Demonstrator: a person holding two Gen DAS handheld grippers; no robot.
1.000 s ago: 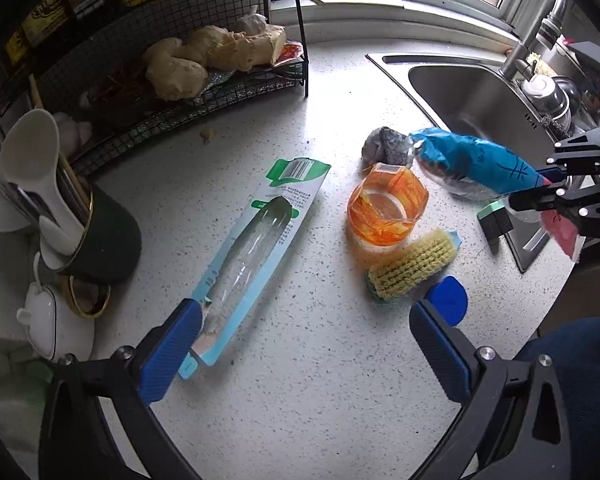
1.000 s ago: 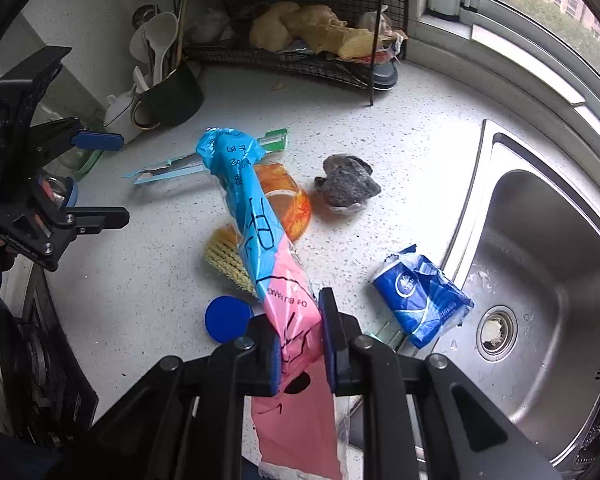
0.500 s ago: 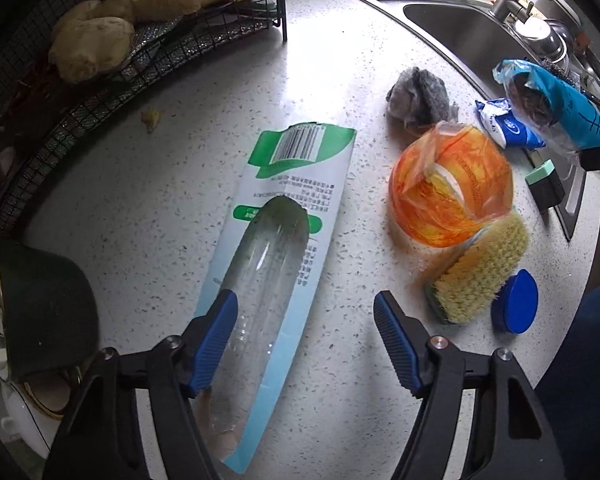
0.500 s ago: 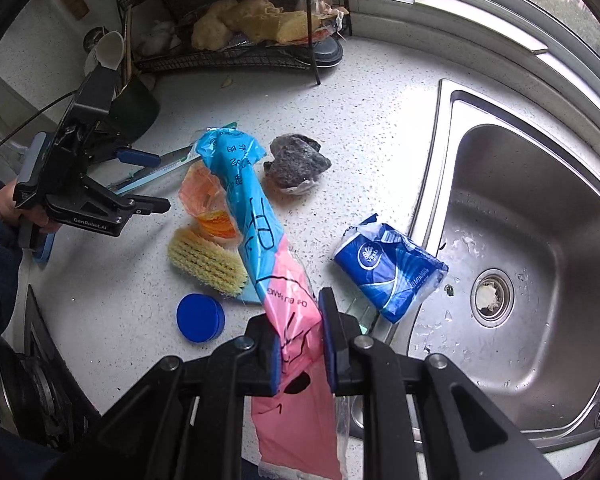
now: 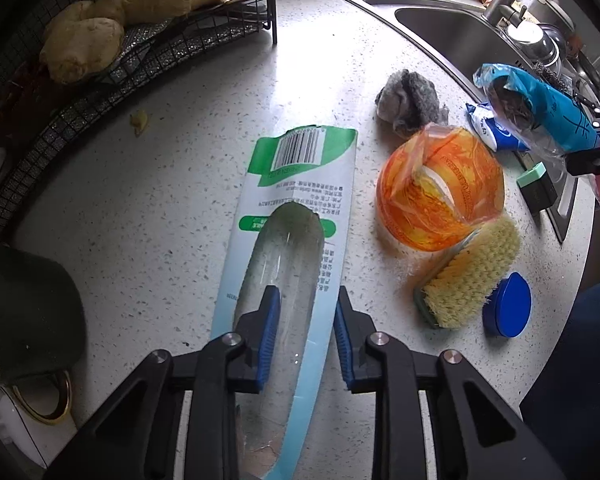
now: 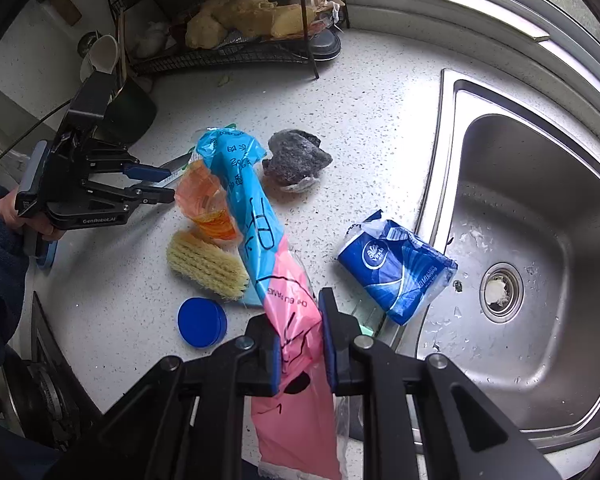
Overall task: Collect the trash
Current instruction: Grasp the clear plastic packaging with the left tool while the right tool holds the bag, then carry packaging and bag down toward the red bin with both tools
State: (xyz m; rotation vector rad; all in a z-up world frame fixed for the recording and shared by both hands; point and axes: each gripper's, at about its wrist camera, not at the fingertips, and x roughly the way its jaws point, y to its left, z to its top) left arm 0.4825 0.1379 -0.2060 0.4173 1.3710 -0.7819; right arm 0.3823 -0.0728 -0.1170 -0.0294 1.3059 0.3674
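My left gripper (image 5: 303, 312) has closed on the near end of an empty blister pack (image 5: 300, 200), green and white card with a clear bubble, lying on the speckled counter (image 5: 172, 184). My right gripper (image 6: 300, 332) is shut on a blue and pink plastic bag (image 6: 252, 216) and holds it up over the counter; the bag also shows in the left wrist view (image 5: 540, 108). An orange wrapper (image 5: 440, 192), a grey crumpled wad (image 5: 412, 96) and a blue tissue pack (image 6: 396, 264) lie nearby. The left gripper also shows in the right wrist view (image 6: 168, 184).
A yellow scrub brush (image 5: 468, 276) and a blue lid (image 5: 508, 308) lie at the right. A steel sink (image 6: 532, 240) is beyond. A wire rack (image 5: 148, 44) with ginger stands at the back, a dark mug (image 5: 28, 312) at the left.
My left gripper moved forward over the blister pack and its fingers closed in on the pack's clear bubble. The right gripper kept its hold on the bag.
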